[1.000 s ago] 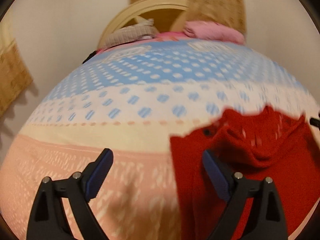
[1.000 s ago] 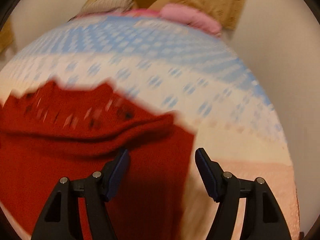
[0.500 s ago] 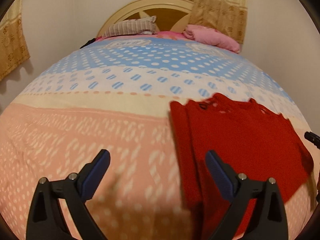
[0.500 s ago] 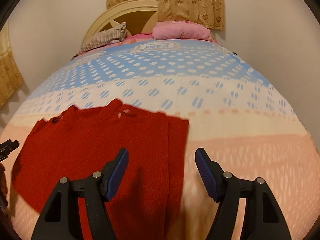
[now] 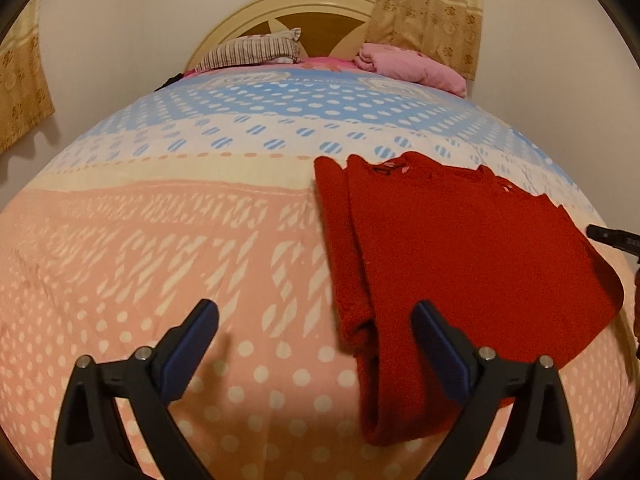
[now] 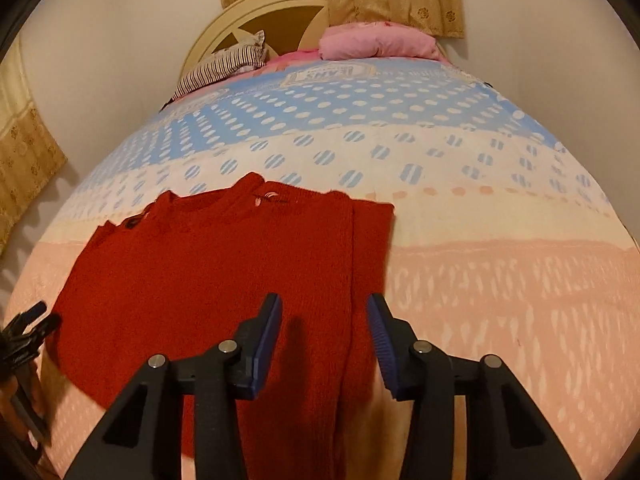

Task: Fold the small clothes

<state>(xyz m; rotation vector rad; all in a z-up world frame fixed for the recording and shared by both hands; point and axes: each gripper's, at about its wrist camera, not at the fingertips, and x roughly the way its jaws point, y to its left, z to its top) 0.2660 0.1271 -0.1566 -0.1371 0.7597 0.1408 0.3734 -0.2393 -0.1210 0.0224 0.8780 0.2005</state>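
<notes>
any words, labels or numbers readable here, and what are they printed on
"JEANS": my best reading of the boxed label printed on the blue band of the bedspread, seen upside down in the right wrist view; blurred, so not certain.
The same label in the left wrist view: too blurred to read.
Red knitted top: no text visible.
Striped pillow and pink pillow: no text visible.

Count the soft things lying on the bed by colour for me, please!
Red: 1, the sweater
Pink: 1, the pink bundle
Striped: 1, the pillow
Total: 3
</notes>
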